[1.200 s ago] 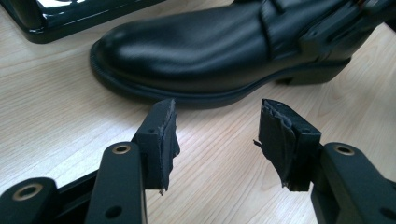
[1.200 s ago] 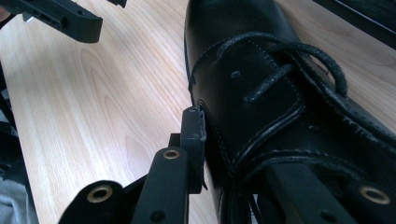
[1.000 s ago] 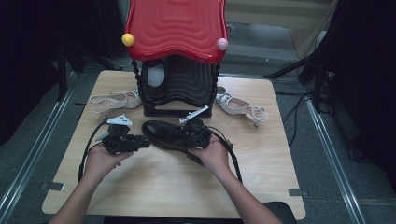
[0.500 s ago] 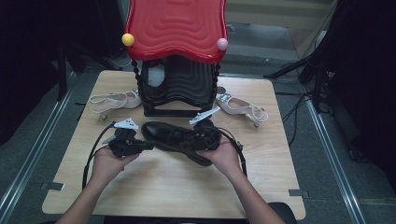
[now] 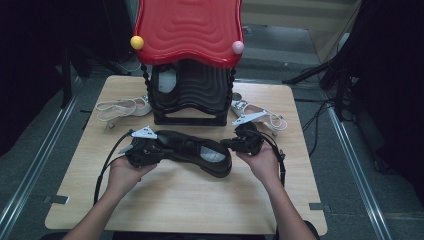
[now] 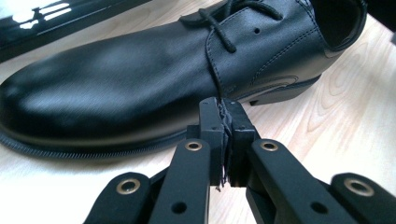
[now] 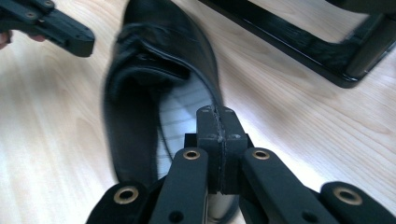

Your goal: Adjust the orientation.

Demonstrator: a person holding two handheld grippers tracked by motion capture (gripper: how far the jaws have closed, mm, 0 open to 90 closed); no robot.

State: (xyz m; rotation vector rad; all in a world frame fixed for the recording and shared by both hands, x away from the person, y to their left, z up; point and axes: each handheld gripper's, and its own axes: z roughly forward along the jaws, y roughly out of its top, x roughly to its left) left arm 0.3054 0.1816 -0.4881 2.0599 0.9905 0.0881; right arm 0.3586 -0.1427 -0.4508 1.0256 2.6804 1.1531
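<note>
1. Shoe (image 5: 192, 150): one black leather lace-up lies on the wooden surface (image 5: 200, 210), near the middle, lengthwise left to right. Toe points left, heel and open collar point right. It rests on its sole, upright. A light insole shows inside the collar.

2. Left gripper (image 5: 145, 149): held in the person's left hand (image 5: 122, 172) at the toe end of the shoe. In the left gripper view its fingers (image 6: 211, 122) are pressed together on a thin black lace end (image 6: 223, 140), which runs up from between them to the shoe's lacing. The fingers have just been closing. The lace looks taut between the fingers and the eyelets.

3. Right gripper (image 5: 235, 144): held in the person's right hand (image 5: 260, 162) just beside the heel end of the shoe. In the right gripper view its fingers (image 7: 233, 135) are fully closed, pad against pad, with nothing visible between them. They have just been closing. The fingers hang above the open collar and insole; contact with the shoe cannot be confirmed.

4. Stand (image 5: 192, 95): a black ribbed stand with a red wavy top sits at the far middle of the surface, behind the shoe and apart from it. A yellow ball (image 5: 137, 42) and a pink ball (image 5: 238, 47) sit at the red top's near corners.

5. Other footwear: one pale strappy sandal (image 5: 122, 107) lies left of the stand, a second pale sandal (image 5: 260, 117) lies right of it, near the right gripper.
</note>
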